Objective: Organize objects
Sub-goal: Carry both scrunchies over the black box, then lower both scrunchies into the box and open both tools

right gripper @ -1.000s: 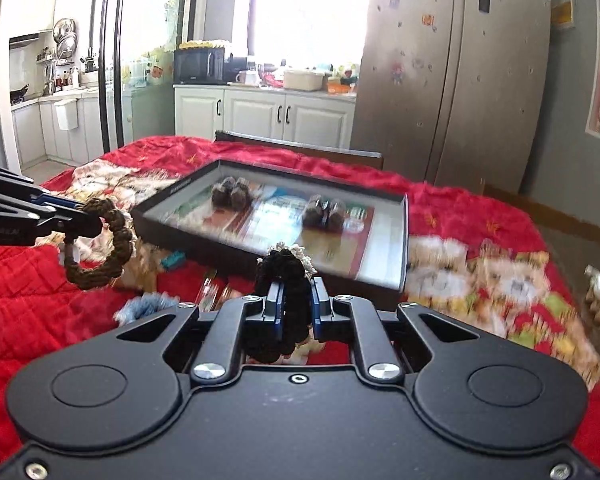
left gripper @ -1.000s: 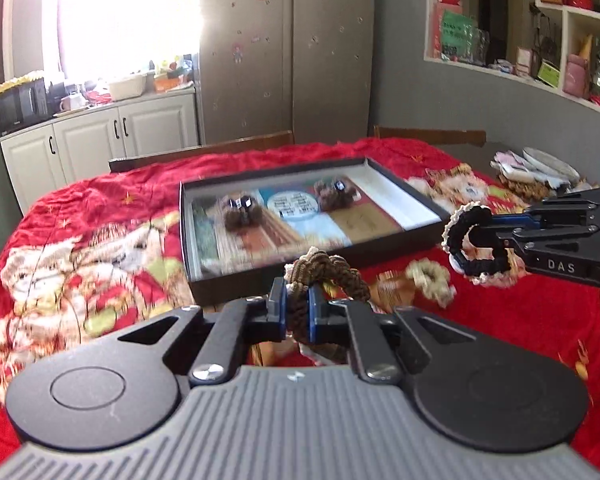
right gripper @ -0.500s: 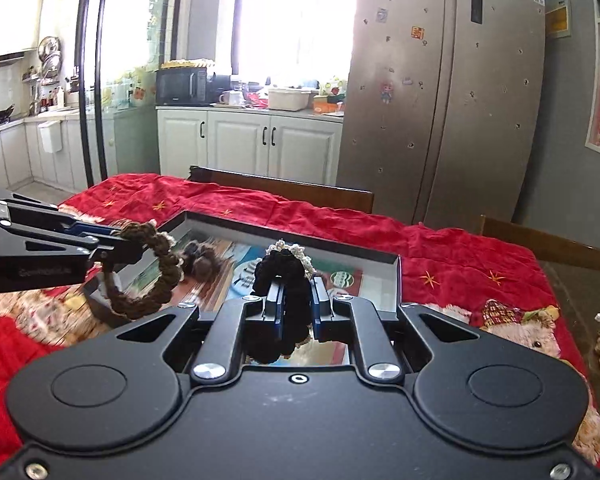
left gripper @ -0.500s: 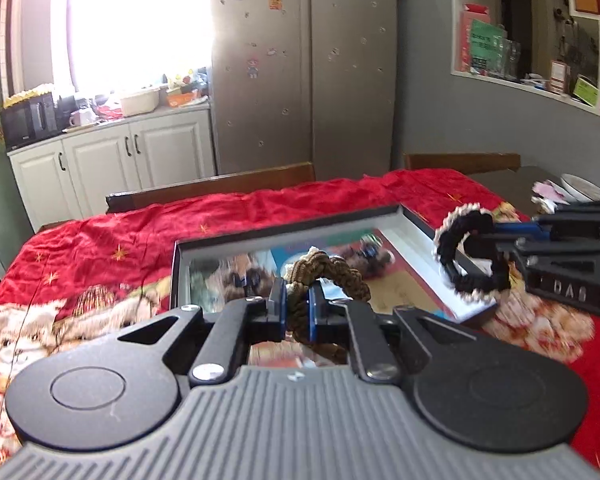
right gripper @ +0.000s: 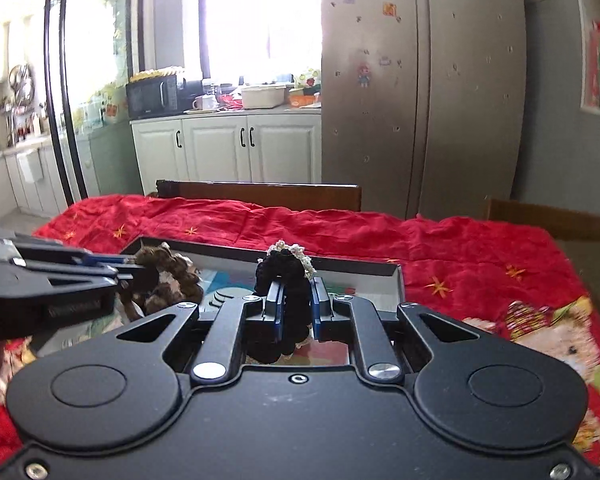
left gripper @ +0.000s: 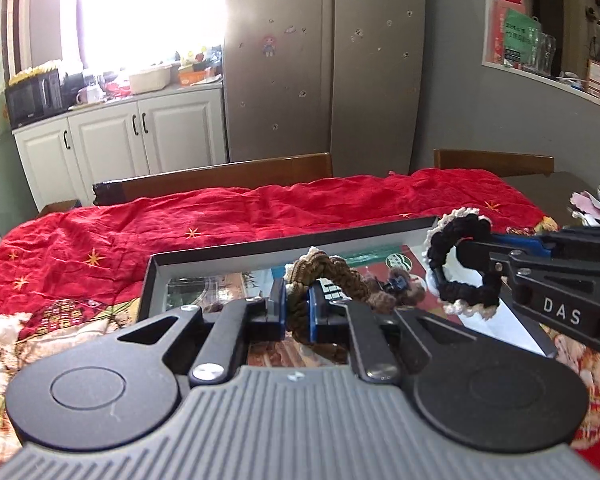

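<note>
My left gripper (left gripper: 297, 312) is shut on a brown braided bracelet (left gripper: 332, 272) and holds it over the near part of a shallow black box (left gripper: 260, 249) with a printed floor. My right gripper (right gripper: 294, 312) is shut on a black bracelet with a cream edge (right gripper: 286, 268), also over the box (right gripper: 360, 268). In the left wrist view the right gripper (left gripper: 466, 250) comes in from the right with the black bracelet (left gripper: 460, 264). In the right wrist view the left gripper (right gripper: 132, 272) comes in from the left with the brown bracelet (right gripper: 168, 276). Another brown bracelet (left gripper: 396, 288) lies in the box.
The box sits on a red patterned tablecloth (left gripper: 220, 216). Wooden chair backs (left gripper: 220, 180) stand at the table's far edge. A grey fridge (left gripper: 324, 60) and white cabinets (left gripper: 140, 136) are behind. Dishes (left gripper: 596, 204) lie at the table's right end.
Both grippers have moved forward with their bracelets, from the cloth in front of the box to over the box itself. Both stay shut.
</note>
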Available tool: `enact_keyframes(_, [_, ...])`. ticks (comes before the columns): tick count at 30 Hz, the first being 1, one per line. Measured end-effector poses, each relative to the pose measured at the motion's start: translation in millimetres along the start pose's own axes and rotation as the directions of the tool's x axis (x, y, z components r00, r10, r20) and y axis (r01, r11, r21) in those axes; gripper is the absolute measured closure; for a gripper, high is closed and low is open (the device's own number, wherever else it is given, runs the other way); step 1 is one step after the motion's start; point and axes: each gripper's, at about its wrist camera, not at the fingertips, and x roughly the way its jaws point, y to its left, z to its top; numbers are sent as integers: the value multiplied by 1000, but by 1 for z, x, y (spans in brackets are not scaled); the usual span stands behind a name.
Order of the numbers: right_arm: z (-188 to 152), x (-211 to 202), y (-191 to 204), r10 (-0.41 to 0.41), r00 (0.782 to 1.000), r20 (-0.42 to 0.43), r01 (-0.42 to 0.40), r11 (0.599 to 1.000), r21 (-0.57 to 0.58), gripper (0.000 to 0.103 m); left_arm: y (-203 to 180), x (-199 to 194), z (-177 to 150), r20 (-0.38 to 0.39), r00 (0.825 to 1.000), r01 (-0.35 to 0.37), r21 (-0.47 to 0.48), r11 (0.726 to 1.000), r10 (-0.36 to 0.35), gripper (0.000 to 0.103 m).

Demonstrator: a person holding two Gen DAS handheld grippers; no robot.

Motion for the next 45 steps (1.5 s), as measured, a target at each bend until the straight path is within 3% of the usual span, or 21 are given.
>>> enact_keyframes(14, [-7,59,-10,10,998,-59,-5,997,78,90,-4,48,3,-56,998,-42,-14,999,41,90])
enact_keyframes(33, [-17,78,-11,8,996,-91,2,995,102,89,-2,70,-9,-111,992,-68,1,998,68,87])
enact_keyframes(45, [-18,78,-10,-1,995,-95,9,996,91,85,-5,70,-10,-113,990,-79,20,997,80,70])
